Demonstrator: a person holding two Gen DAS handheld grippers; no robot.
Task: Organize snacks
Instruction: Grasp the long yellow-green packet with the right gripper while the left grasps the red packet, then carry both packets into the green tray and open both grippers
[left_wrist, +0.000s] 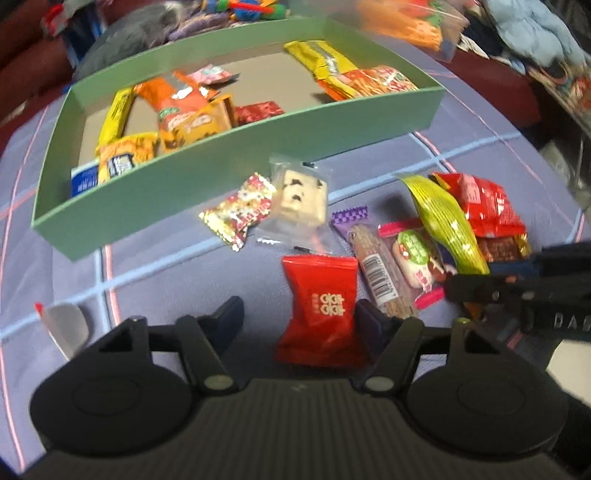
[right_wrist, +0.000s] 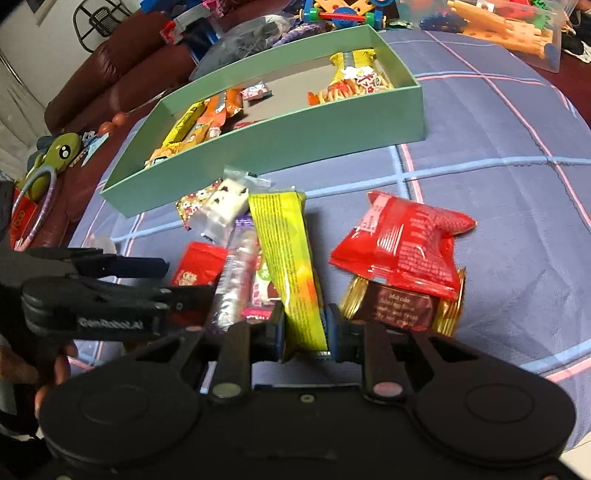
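**Snacks half sorted, two more about to go**

I judge the job to be near the middle. The green box (left_wrist: 236, 177) stands ahead of both my grippers, and several packets already lie inside: yellow and orange ones at its left end, a yellow and red noodle-like packet (right_wrist: 354, 83) at its right end, and bare floor between them. So there is room for more.

What is left lies on the checked cloth (right_wrist: 498, 184), between my grippers and the box. My right gripper (right_wrist: 306, 328) is clamped on the near end of the long yellow packet (right_wrist: 284, 254), the pads pressing both its sides. Just to the right of this gripper a red packet (right_wrist: 402, 247) rests on top of a brown one with gold edges (right_wrist: 399, 304).

My left gripper (left_wrist: 299, 321) has its fingers standing apart, with the small red packet (left_wrist: 319, 306) between them. The right finger (left_wrist: 373, 321) is at the packet's edge, while the left finger (left_wrist: 225, 319) is clear of it, so I would not say it is gripped yet.

A little ahead of this gripper lie a clear packet with a white sweet (left_wrist: 301, 195), a glittery red packet (left_wrist: 240, 210), a long purple stick (left_wrist: 373, 266) and a pink-edged packet (left_wrist: 413, 262). By my count about eight snacks are still outside the box, two of them now in hand or almost.
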